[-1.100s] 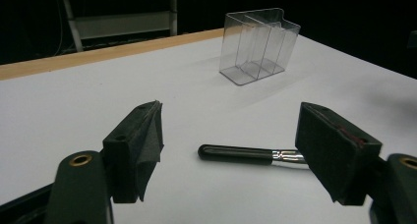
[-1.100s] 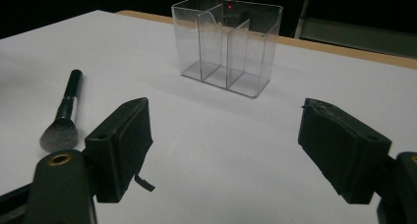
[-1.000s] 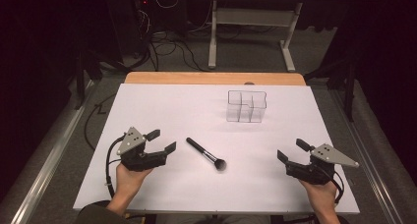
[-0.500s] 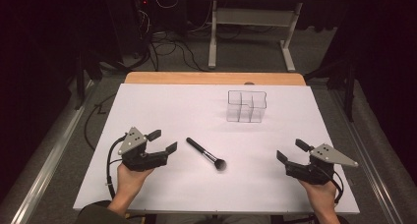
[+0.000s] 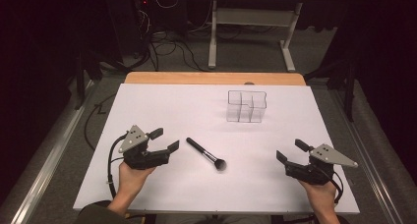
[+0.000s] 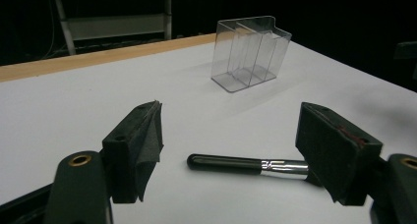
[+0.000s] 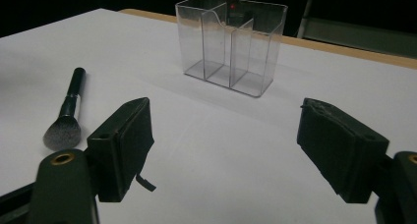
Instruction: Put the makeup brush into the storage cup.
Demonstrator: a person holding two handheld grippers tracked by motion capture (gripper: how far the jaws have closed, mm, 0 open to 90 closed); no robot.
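Observation:
A black-handled makeup brush (image 5: 205, 154) with a silver ferrule and dark bristles lies flat near the middle front of the white table. A clear plastic organiser (image 5: 246, 106) with upright dividers stands empty farther back, right of centre. My left gripper (image 5: 164, 139) is open just left of the brush handle (image 6: 223, 163), which lies on the table between and just beyond its jaws. My right gripper (image 5: 292, 151) is open at the front right, holding nothing. From it the brush (image 7: 66, 116) lies off to the left and the organiser (image 7: 230, 44) straight ahead.
The white tabletop (image 5: 162, 106) ends in a wooden strip (image 5: 211, 78) at the far edge. Beyond it are dark floor, cables and a metal desk frame (image 5: 251, 17). Broad bare surface lies between the brush and the organiser.

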